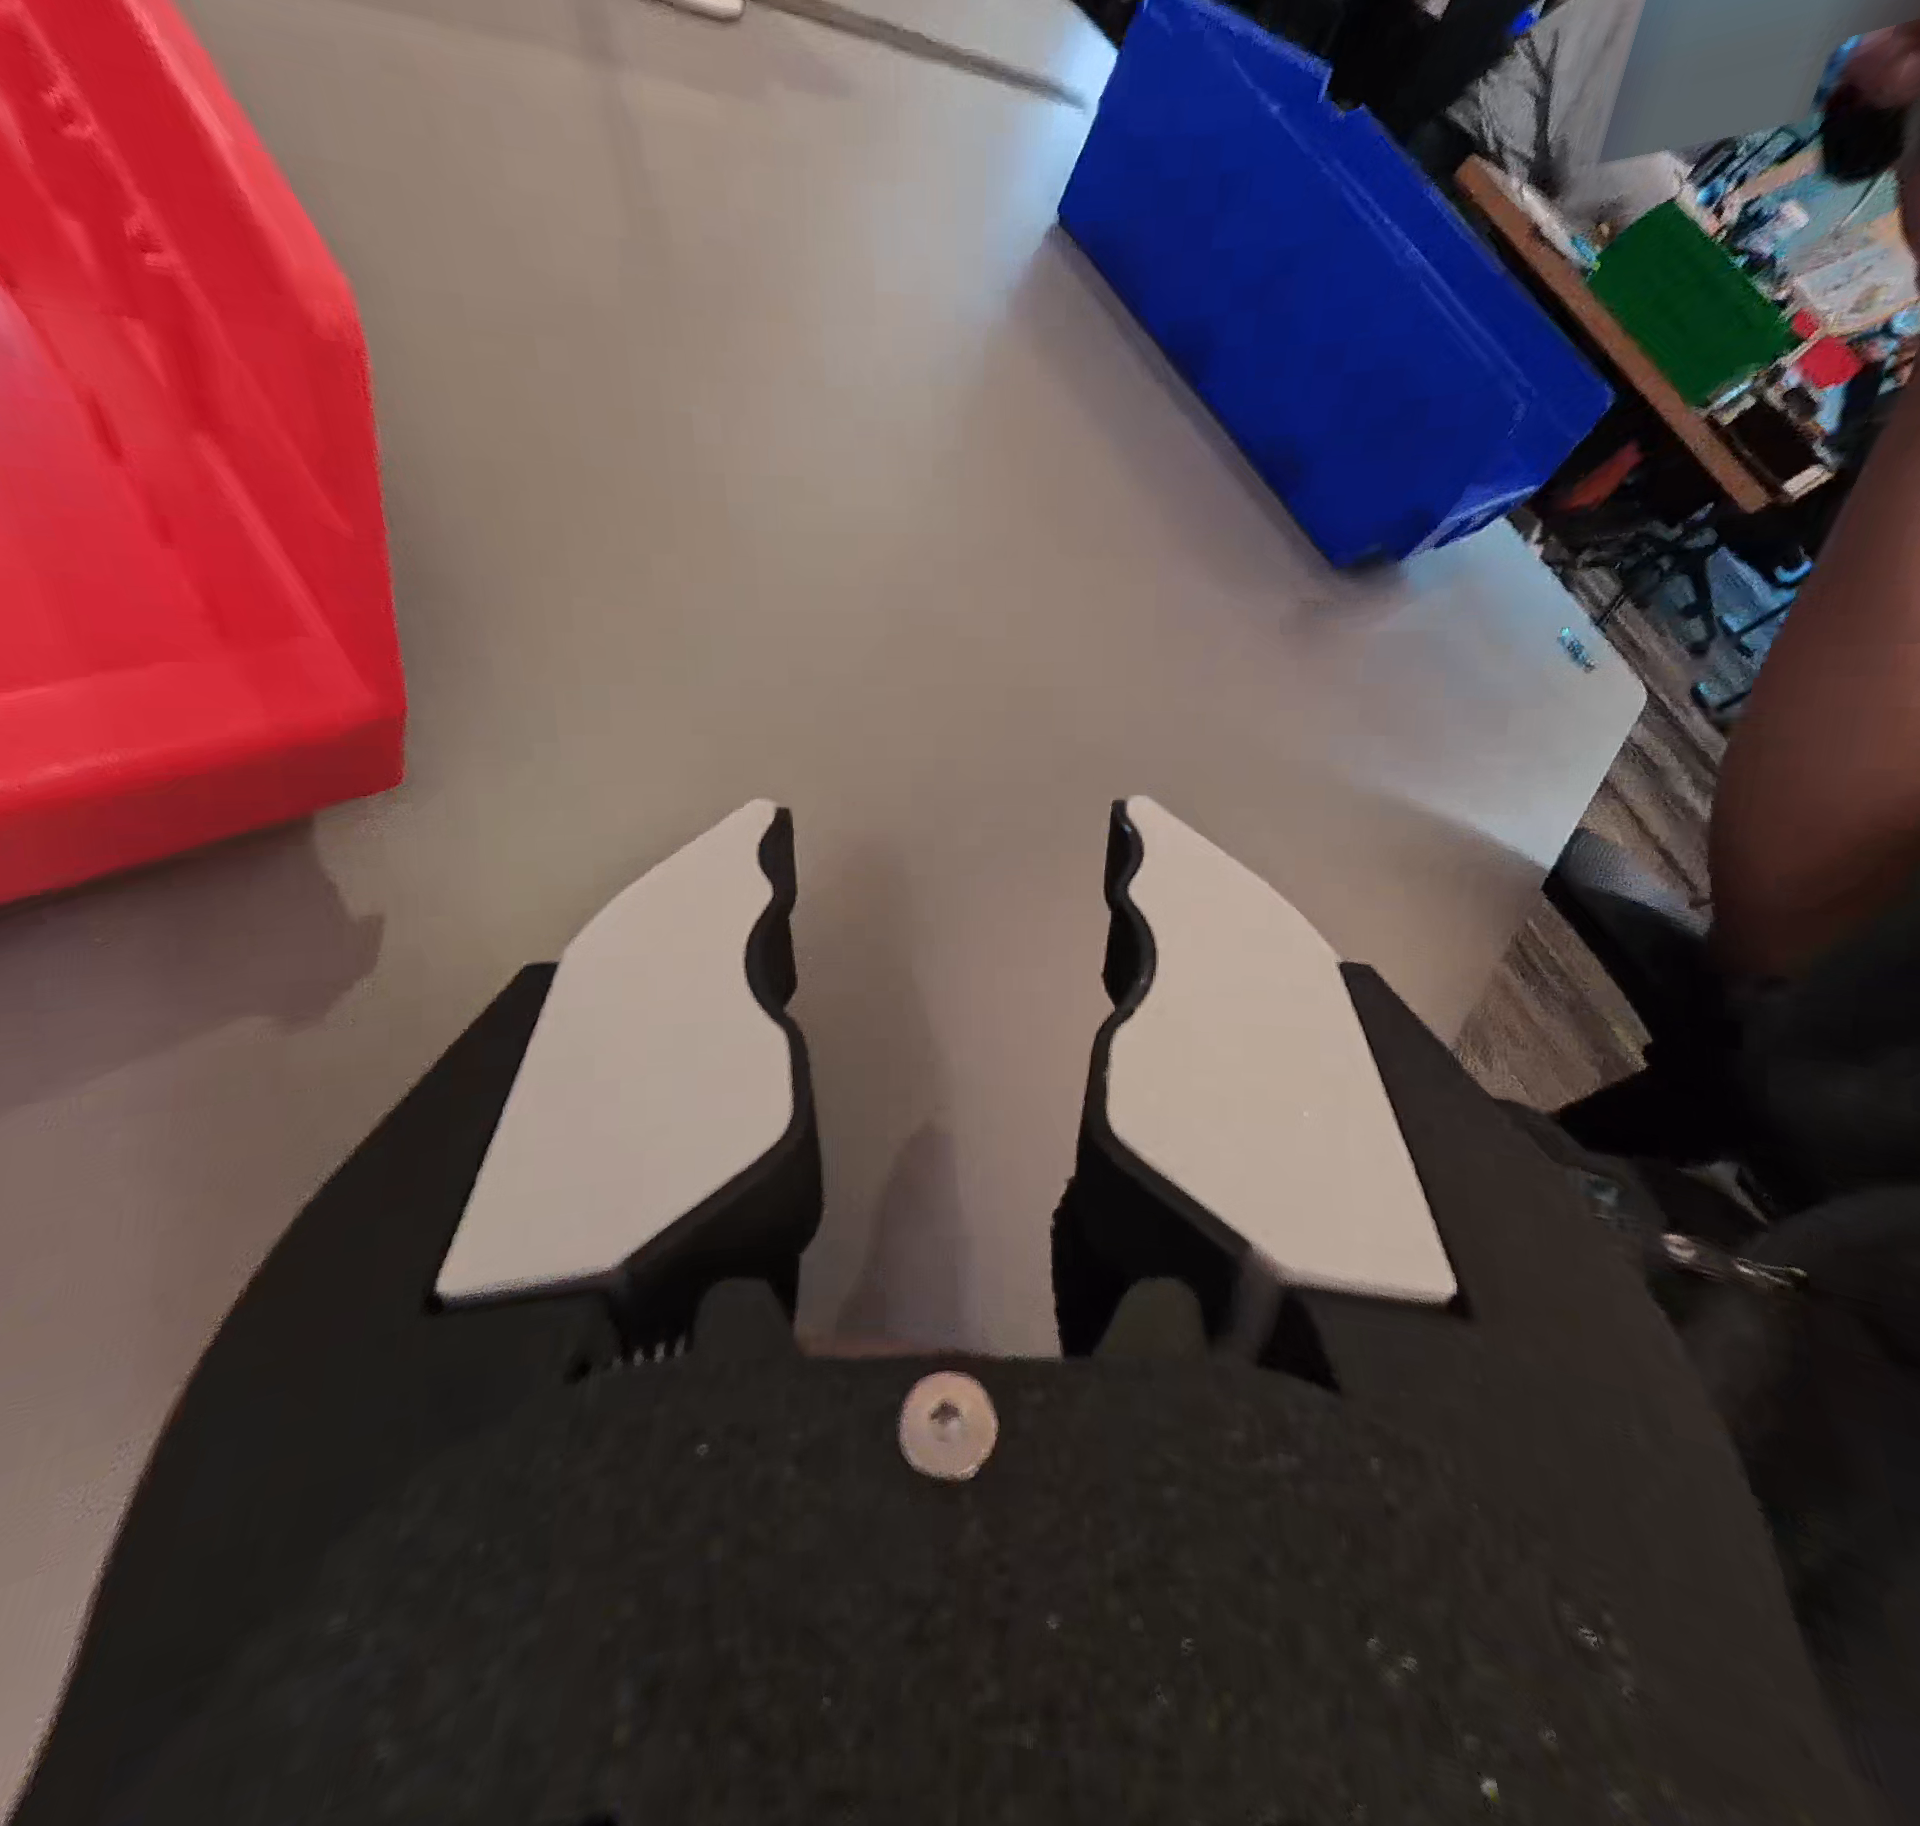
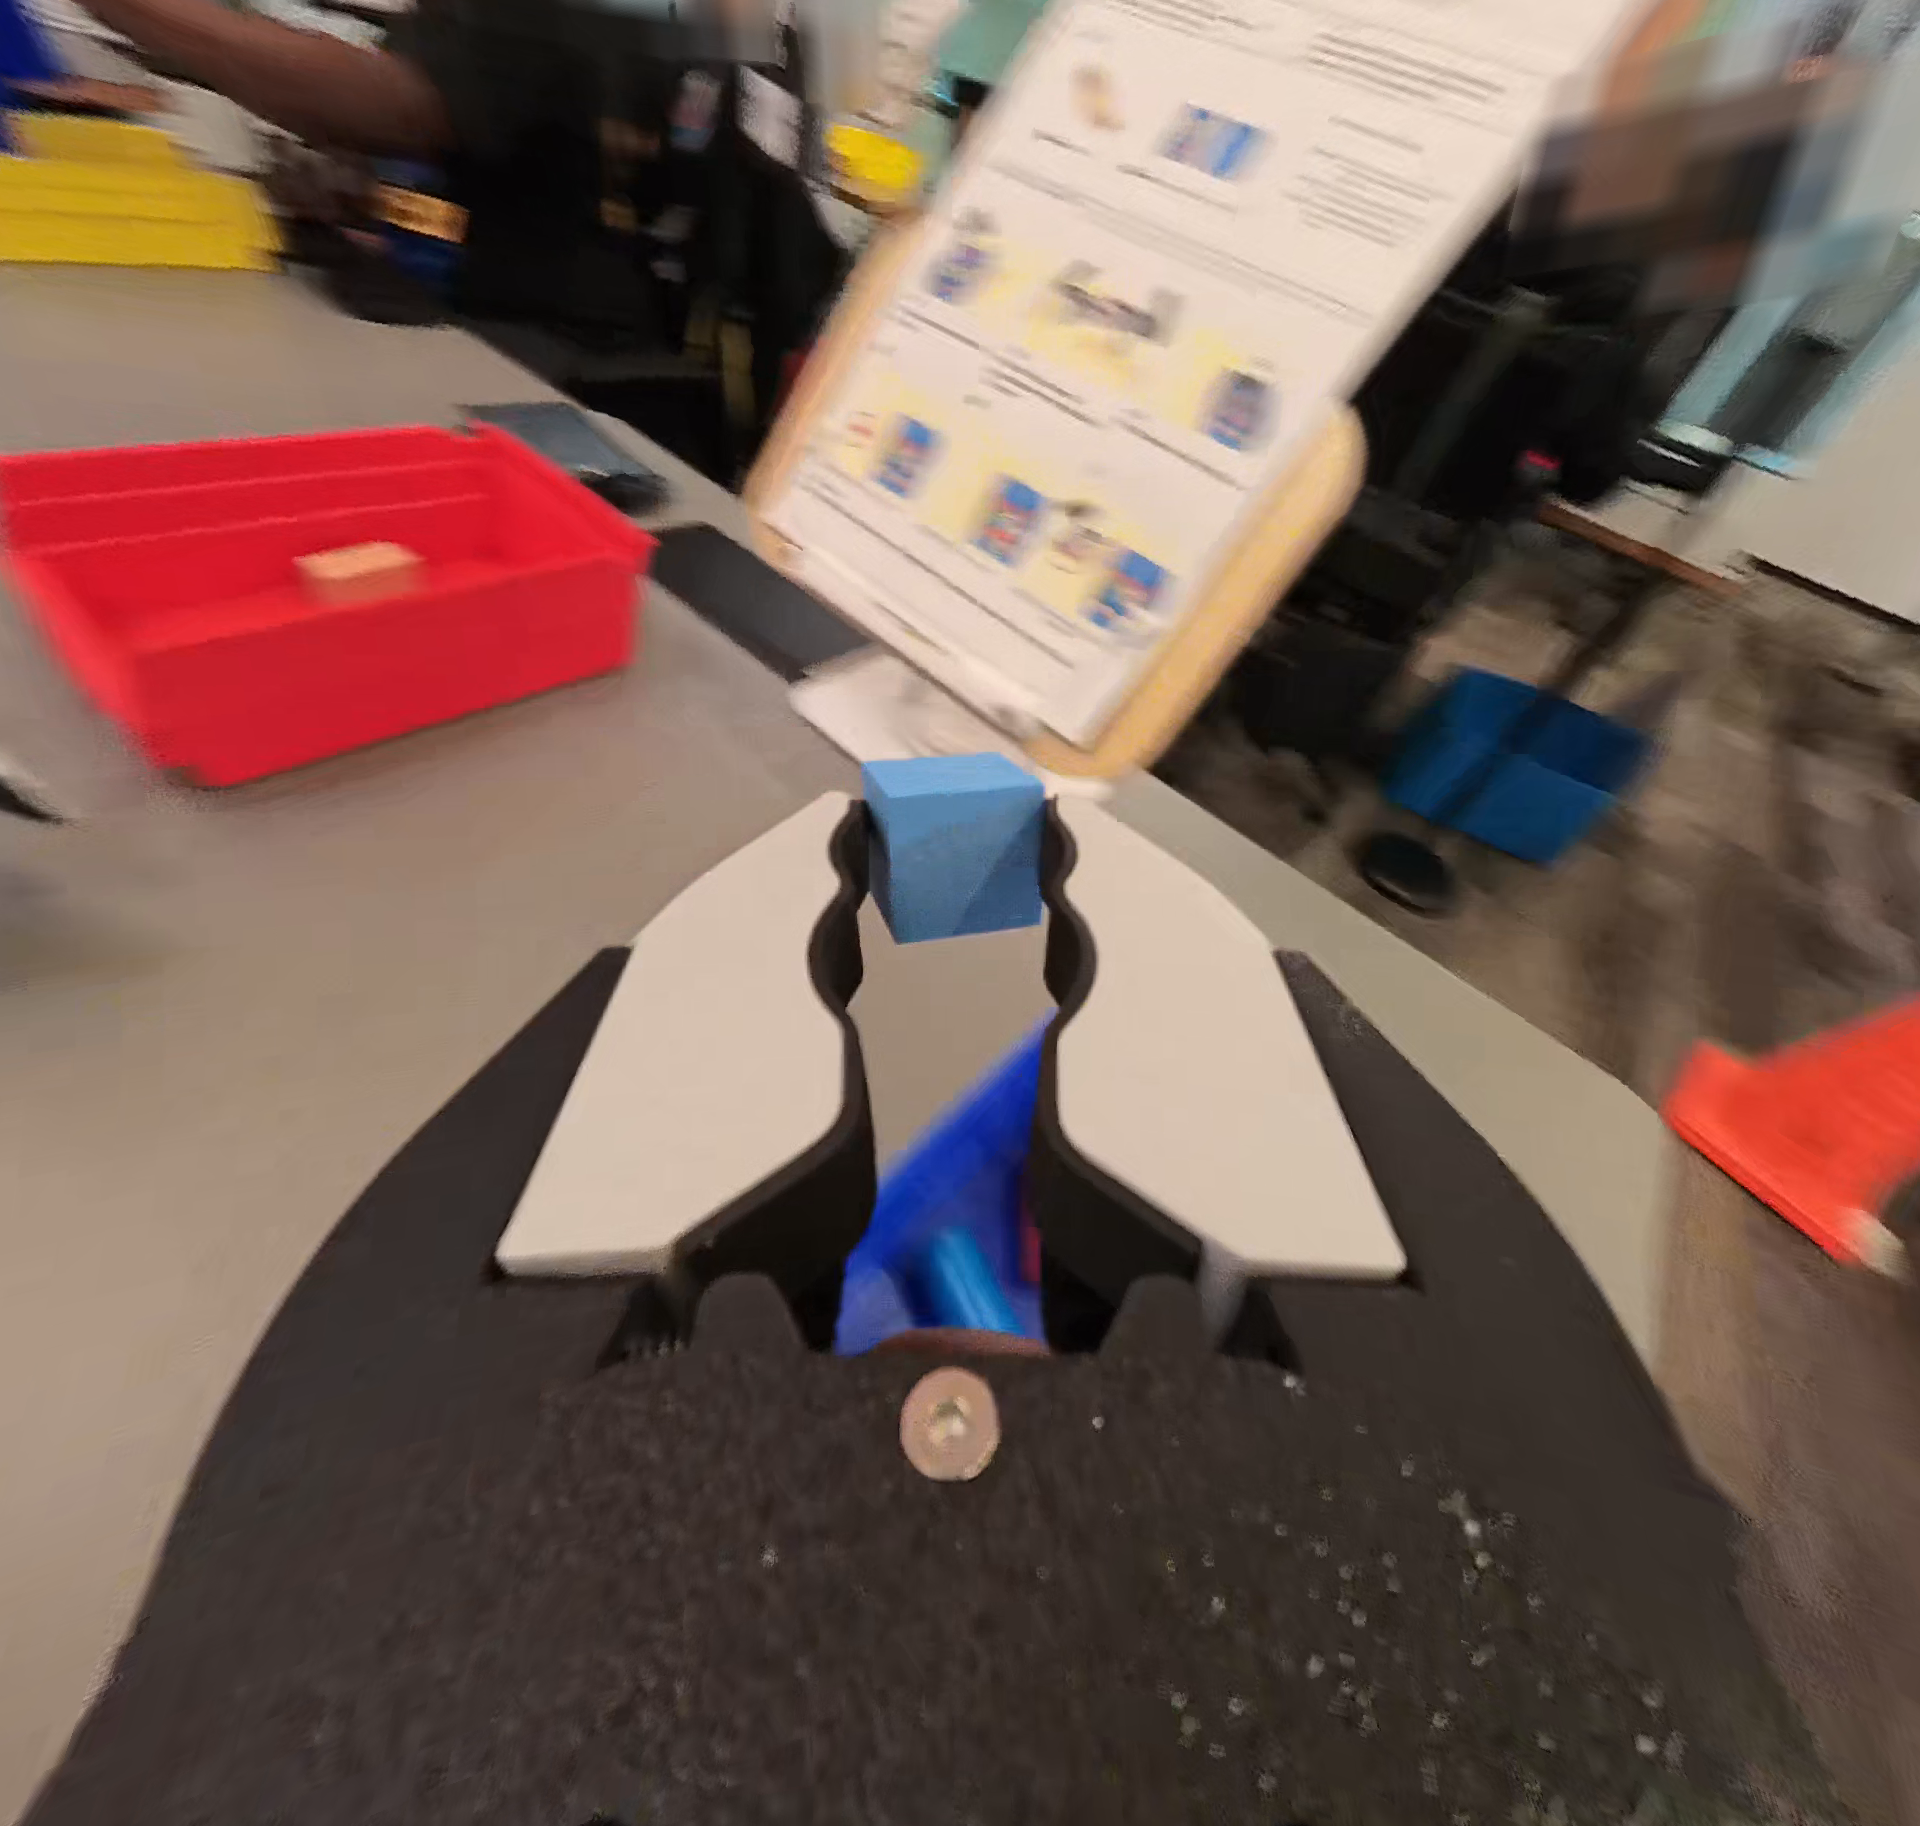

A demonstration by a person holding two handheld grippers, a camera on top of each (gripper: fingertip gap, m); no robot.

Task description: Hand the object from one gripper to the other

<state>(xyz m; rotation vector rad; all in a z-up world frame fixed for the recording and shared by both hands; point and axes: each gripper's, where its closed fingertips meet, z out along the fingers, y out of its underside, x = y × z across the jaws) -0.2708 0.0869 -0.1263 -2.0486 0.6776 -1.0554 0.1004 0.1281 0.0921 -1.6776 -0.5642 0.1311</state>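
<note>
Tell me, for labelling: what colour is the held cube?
Light blue cube, clearest in right wrist view.

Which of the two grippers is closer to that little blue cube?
Right. The right gripper has the blue cube pinched between its fingers. The left gripper is open over bare table, no cube in its view.

No readable text on the blurred instruction sheet (image 2: 1143, 322)

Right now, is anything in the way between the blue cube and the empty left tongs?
Nothing visible. The right tongs grip the blue cube at their tips, and the left tongs are open with only bare table ahead. Neither view shows both.
</note>
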